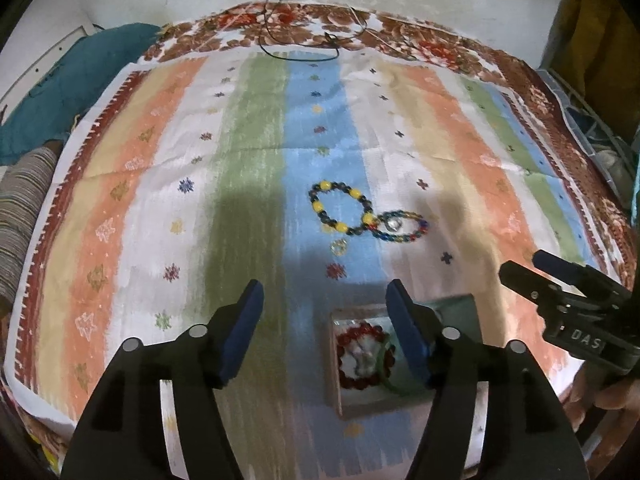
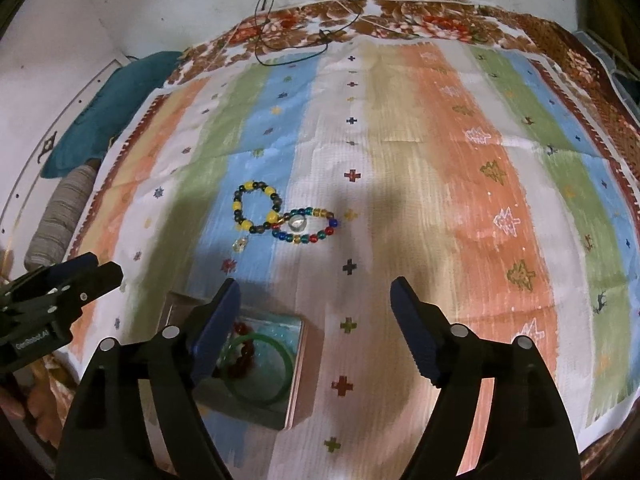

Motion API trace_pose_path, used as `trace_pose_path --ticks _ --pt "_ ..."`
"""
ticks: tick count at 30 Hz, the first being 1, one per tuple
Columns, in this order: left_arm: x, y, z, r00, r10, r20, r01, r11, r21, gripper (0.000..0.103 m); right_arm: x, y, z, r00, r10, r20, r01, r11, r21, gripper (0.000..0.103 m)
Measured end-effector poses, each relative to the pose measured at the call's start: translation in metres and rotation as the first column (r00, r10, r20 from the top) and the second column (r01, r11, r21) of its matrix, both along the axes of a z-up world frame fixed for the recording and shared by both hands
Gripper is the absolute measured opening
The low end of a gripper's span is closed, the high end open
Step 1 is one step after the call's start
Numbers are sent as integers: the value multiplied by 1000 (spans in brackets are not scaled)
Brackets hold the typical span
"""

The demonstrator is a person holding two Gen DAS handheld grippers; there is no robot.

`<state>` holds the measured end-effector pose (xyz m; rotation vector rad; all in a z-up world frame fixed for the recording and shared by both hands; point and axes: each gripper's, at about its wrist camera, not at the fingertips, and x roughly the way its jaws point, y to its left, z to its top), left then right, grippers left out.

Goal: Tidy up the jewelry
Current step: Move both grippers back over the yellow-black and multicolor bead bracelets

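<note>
A bracelet of yellow and dark beads (image 1: 340, 210) (image 2: 256, 208) lies on the striped cloth and touches a multicoloured bead bracelet (image 1: 402, 226) (image 2: 306, 226). A clear stone (image 2: 297, 222) sits inside the multicoloured one. A small clear ring (image 1: 339, 247) (image 2: 239, 245) lies just in front of them. Nearer to me stands an open box (image 1: 334, 368) (image 2: 298, 364) holding a red bead bracelet (image 1: 360, 356) and a green bangle (image 2: 260, 368). My left gripper (image 1: 324, 286) hangs open over the box's left edge. My right gripper (image 2: 316, 282) is open to the box's right. Neither holds anything.
The striped cloth (image 1: 160, 200) covers a table with a brown floral border. A black cord (image 1: 300, 46) lies at the far edge. A teal cushion (image 1: 72, 80) and a striped roll (image 1: 20, 220) sit off the left side. A hand (image 1: 604, 396) holds the right gripper.
</note>
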<state>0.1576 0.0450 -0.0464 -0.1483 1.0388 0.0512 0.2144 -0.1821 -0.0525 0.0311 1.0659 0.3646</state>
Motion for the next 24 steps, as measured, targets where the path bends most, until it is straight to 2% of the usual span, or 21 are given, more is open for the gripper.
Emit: trace_pose_path --ticks 4,9,11,16,24 --pt "10 8 -4 999 37 38 -38 999 26 70 8 3 -2 999 3 40 -1 999 -51 88" --pt "27 22 -19 996 93 8 -92 995 -49 71 24 2 -17 1000 -8 -15 8 999 -33 89" --pt "32 22 -22 995 98 4 -98 994 -57 72 29 4 -22 1000 -14 -25 12 999 -46 89" --pt "43 14 -26 997 72 19 -71 997 -22 73 41 8 -31 999 -20 -42 17 997 -73 89" --pt "57 6 -37 999 31 14 -30 999 -17 73 53 15 -36 999 -19 -42 15 996 -83 89"
